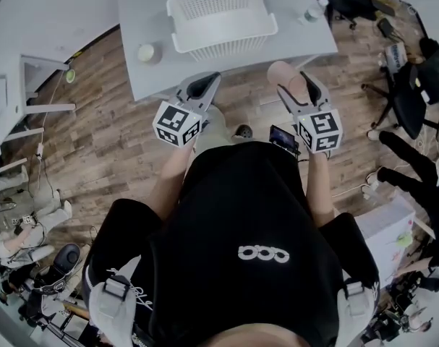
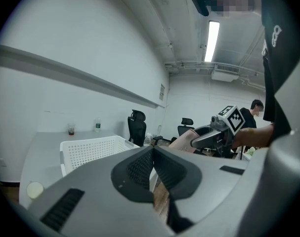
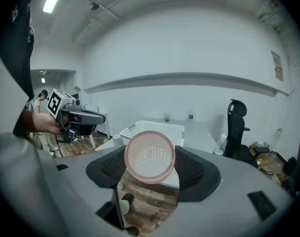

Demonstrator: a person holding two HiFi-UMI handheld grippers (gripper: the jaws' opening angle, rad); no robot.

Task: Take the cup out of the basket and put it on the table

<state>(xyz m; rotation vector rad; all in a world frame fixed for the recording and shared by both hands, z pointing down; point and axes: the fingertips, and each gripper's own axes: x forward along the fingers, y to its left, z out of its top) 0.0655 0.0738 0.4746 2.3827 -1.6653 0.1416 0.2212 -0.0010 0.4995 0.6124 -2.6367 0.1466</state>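
The right tongs [image 3: 150, 169] clamp the cup [image 3: 149, 152], out of the basket [image 3: 156, 127] ahead but not yet on the table [image 3: 197, 132]; the left tongs [image 2: 153, 167] are closed and empty.

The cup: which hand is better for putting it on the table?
Right. The right gripper is shut on the cup and sits close to the table edge. The left gripper is shut and empty, so it would have to take the cup over first.
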